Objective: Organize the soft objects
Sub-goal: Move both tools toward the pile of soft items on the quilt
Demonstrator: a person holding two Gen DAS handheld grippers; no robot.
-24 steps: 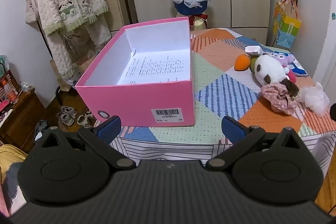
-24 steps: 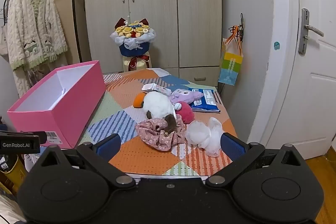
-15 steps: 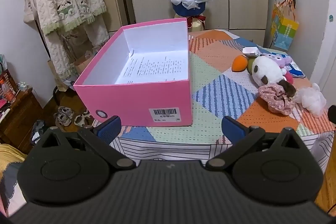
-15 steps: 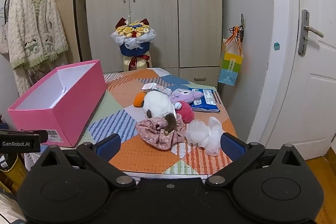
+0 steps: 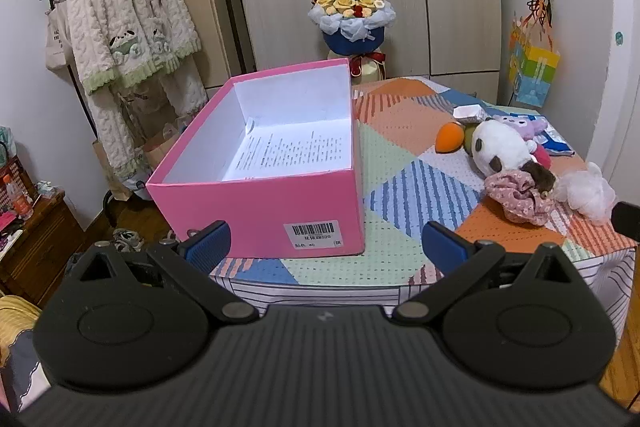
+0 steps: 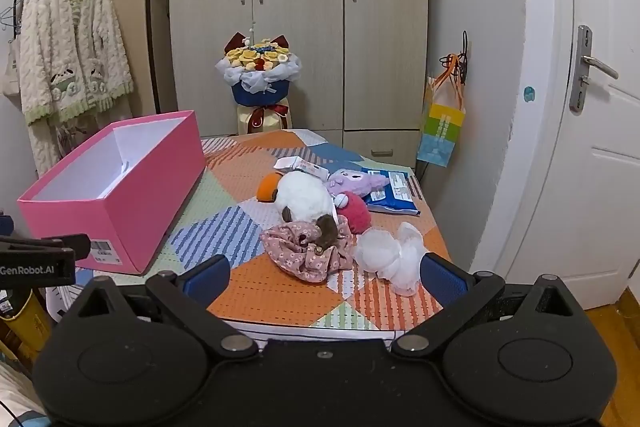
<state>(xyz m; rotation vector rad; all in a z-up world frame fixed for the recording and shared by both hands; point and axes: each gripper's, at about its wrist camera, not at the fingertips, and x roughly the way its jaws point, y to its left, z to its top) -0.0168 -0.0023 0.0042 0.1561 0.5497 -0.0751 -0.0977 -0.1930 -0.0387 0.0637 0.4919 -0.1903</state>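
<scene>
Left gripper [image 5: 326,247] spread wide, empty, hovering short of the near edge of the patchwork tablecloth [image 5: 400,151]. Just beyond its blue pads [image 5: 210,243], pink shoebox [image 5: 260,215] open on top, barcode label [image 5: 314,233] on its near wall, printed sheet [image 5: 296,155] flat on its floor. Off to the right, well apart from the box, a heap of soft things: white plush [image 5: 500,147], pink floral scrunchie [image 5: 516,193] against it, white mesh puff [image 5: 586,193] at the table's right edge.

Right gripper [image 6: 324,281] likewise released, nothing between its blue fingertips [image 6: 442,277], aimed at the same heap. Floral scrunchie [image 6: 310,249] nearest, touching the white plush [image 6: 304,197] behind it; mesh puff [image 6: 390,257] just beside on the right; purple plush [image 6: 356,181] and red plush [image 6: 354,213] further back. Pink shoebox [image 6: 140,203] on the left side of the table.
</scene>
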